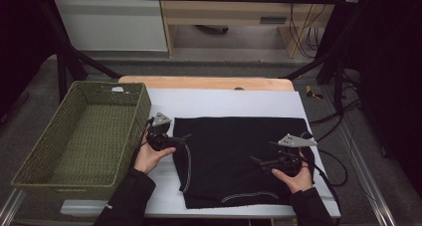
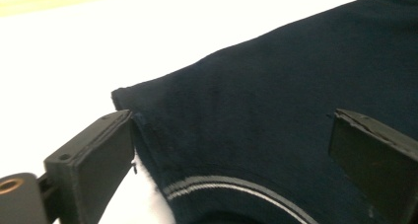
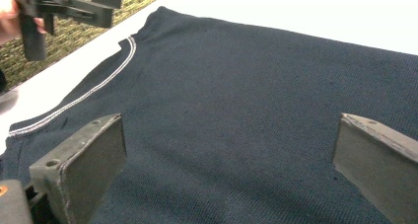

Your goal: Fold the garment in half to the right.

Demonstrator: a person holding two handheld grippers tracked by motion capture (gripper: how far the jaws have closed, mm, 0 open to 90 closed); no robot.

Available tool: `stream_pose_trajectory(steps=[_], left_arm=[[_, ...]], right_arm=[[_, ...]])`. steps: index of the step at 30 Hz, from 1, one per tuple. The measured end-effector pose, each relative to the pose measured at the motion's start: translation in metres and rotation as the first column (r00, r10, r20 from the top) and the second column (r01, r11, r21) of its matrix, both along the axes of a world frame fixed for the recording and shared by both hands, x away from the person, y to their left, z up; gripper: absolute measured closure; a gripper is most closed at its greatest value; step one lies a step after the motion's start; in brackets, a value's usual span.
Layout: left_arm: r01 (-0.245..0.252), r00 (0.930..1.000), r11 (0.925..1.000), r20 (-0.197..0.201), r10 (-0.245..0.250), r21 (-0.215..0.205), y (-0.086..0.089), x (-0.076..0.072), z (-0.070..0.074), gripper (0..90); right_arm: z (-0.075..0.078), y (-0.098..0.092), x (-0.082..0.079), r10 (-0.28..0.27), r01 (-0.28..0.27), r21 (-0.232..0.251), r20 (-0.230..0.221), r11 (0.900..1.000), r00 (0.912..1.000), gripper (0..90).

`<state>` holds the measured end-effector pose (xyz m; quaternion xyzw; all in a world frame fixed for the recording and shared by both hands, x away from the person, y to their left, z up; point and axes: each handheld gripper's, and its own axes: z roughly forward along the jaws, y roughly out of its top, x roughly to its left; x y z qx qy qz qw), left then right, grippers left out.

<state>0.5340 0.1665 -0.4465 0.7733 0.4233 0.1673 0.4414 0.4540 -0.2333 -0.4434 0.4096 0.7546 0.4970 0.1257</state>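
My left gripper [image 1: 180,138] stands with its two blocky black jaws spread wide and nothing between them; I see it at the left edge of the dark navy knitted garment [image 1: 239,159], just over the cloth's corner. In the left gripper view that corner [image 2: 121,93] lies close by my left jaw, a soft rounded fold of fine ribbed knit, and below it curves a pale double line of stitching [image 2: 222,182]. My right gripper [image 1: 263,162] is likewise released, its jaws far apart and holding nothing, poised above the garment's right half. From the right gripper view the fabric [image 3: 246,110] looks matte and finely textured, lying flat, with a white stitched seam [image 3: 98,88] bending along its far left edge.

The garment is spread roughly square on the smooth white sheet [image 1: 224,101] that covers the table, near the front edge. A strip of pale wooden tabletop [image 1: 204,83] shows beyond the sheet. To the left, just beside the sheet, stands the rectangular olive-green woven basket [image 1: 134,106], coarse-weaved and deep-walled.
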Motion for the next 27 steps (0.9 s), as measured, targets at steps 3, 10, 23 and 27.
stream_pose_trajectory(steps=[3, 10, 23, 27], left_arm=[[-0.027, 0.9996, 0.9993, -0.006, 0.027, 0.024, 0.002, 0.007, -0.005, 7.6], [-0.080, 0.9964, 0.9952, -0.023, 0.081, 0.058, 0.006, 0.025, -0.014, 19.0], [-0.078, 0.9931, 0.9916, -0.080, 0.086, 0.103, 0.001, 0.049, -0.031, 38.5], [-0.083, 0.9912, 0.9922, -0.095, 0.092, 0.093, 0.002, 0.053, -0.033, 46.1]], right_arm=[[0.000, 0.001, 0.000, 0.001, -0.001, 0.000, 0.002, 1.000, 1.0000, 0.8], [0.000, 0.003, -0.001, 0.011, -0.011, 0.002, 0.002, 1.000, 0.9999, 0.7], [0.002, 0.015, -0.005, 0.042, -0.042, -0.011, 0.002, 0.999, 0.9991, 0.7], [0.004, 0.020, -0.007, 0.055, -0.055, -0.016, 0.013, 0.998, 0.9984, 0.7]])
